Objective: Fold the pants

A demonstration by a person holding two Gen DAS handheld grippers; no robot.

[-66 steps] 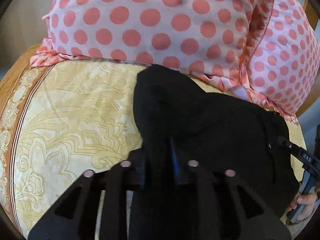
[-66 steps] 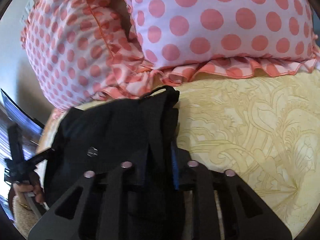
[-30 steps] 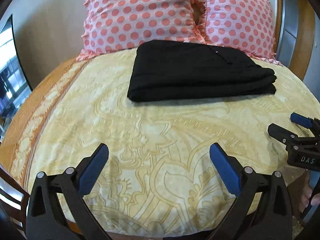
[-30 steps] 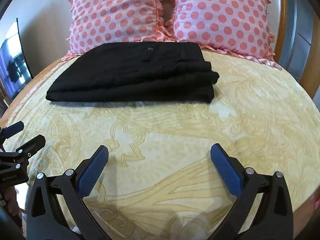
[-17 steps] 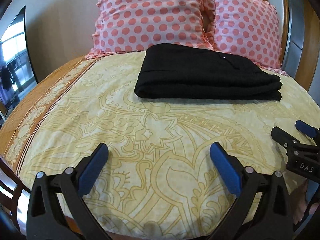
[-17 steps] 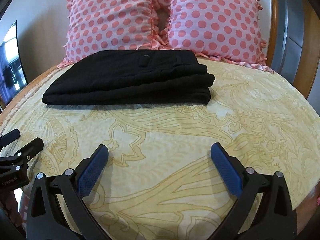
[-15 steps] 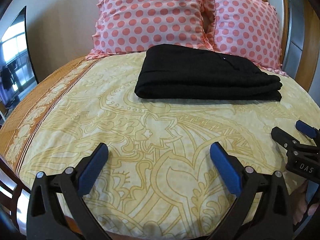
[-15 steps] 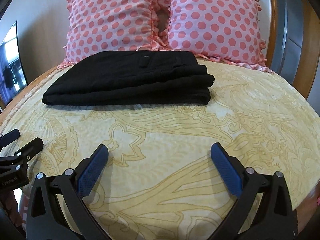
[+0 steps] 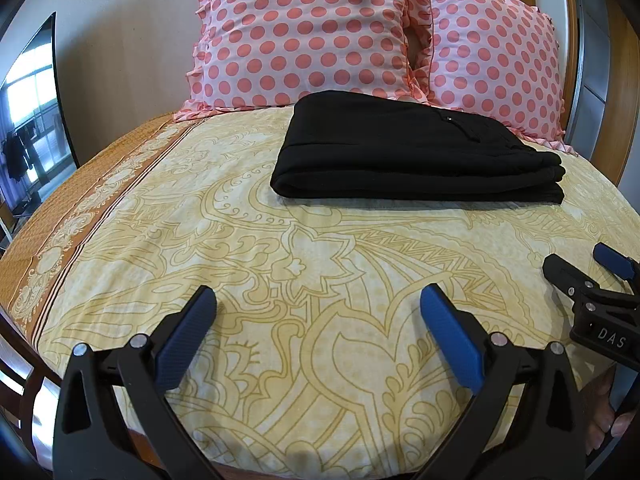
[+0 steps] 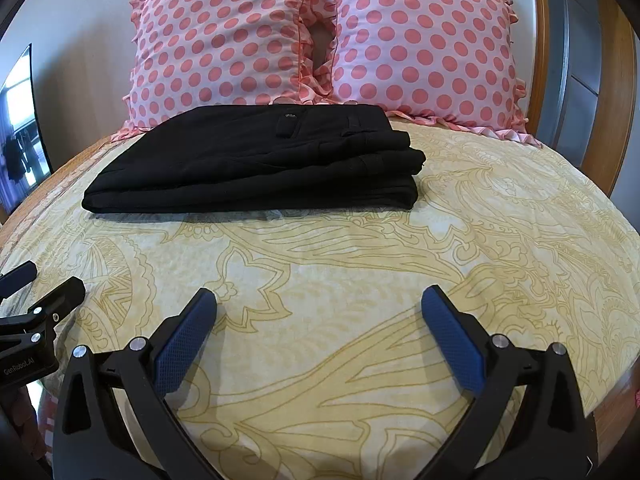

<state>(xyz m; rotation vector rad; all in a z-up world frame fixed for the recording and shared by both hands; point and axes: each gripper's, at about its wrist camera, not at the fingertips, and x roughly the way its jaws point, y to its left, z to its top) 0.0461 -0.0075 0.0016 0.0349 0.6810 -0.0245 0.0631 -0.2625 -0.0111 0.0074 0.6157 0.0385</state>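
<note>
The black pants (image 9: 412,156) lie folded in a flat rectangular stack at the far side of the bed, in front of the pillows; they also show in the right wrist view (image 10: 260,164). My left gripper (image 9: 318,300) is open and empty, held over the near part of the bed, well back from the pants. My right gripper (image 10: 320,300) is open and empty, likewise well back. Each gripper shows at the edge of the other's view: the right one (image 9: 580,268) and the left one (image 10: 44,288).
Two pink pillows with coral dots (image 9: 312,32) (image 10: 424,44) stand against the wooden headboard (image 10: 540,40). The yellow patterned bedsheet (image 9: 280,248) covers the bed, with an orange border (image 9: 52,216) at the left. A TV screen (image 9: 28,112) stands at the far left.
Both grippers let go of the pants and opened, then drew back toward the foot of the bed. In the last half second there is only slight drift.
</note>
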